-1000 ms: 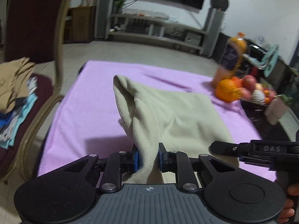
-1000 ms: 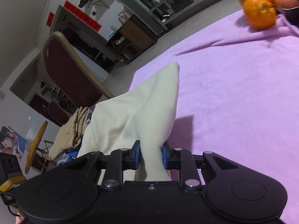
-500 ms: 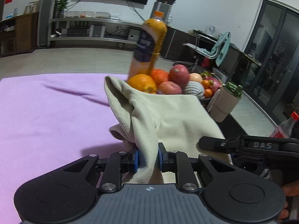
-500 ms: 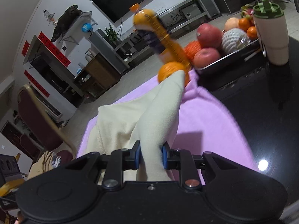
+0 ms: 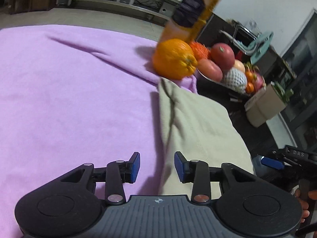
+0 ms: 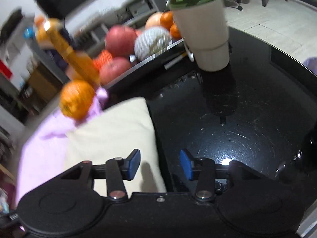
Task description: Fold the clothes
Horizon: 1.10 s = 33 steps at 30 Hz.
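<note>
Beige garment [image 5: 198, 130] on purple cloth [image 5: 75, 99]

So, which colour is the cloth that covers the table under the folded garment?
Light purple, plain. The cloth shows best in the left wrist view, beneath the beige garment.

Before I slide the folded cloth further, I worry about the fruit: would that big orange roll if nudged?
Likely yes: the orange is round and sits loose on the purple blanket, near the beige cloth. The soft blanket may slow it. The tall bottle behind looks tippable.
</note>
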Each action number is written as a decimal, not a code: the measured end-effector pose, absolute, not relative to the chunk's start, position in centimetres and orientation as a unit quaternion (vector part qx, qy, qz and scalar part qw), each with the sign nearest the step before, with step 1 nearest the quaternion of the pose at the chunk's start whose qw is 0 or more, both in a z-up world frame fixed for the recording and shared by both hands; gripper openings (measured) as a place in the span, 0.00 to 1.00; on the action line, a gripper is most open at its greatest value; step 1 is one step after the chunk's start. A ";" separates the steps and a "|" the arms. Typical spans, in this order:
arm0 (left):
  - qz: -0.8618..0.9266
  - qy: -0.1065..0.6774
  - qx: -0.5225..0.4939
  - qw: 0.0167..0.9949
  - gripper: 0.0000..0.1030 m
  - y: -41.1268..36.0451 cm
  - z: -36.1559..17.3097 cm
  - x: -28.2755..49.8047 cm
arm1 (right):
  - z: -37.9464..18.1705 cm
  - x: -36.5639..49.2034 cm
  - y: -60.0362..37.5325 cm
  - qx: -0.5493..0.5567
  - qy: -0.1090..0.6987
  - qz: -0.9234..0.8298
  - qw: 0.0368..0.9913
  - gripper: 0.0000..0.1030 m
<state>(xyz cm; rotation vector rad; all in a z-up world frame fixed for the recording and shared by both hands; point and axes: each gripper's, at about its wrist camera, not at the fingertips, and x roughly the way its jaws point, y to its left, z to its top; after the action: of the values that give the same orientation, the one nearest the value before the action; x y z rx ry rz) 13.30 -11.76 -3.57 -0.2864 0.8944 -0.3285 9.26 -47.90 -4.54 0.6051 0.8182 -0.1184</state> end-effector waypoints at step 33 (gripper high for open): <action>-0.176 0.345 0.049 0.921 0.20 -23.2 -1.6 17.0 | -5.9 12.3 -45.1 0.373 0.365 0.048 0.852 0.12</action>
<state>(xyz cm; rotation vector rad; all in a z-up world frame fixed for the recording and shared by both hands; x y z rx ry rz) 17.05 -23.24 -1.59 0.1014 0.7085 -0.3619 12.35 -45.14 -5.86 0.7845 0.7692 0.1002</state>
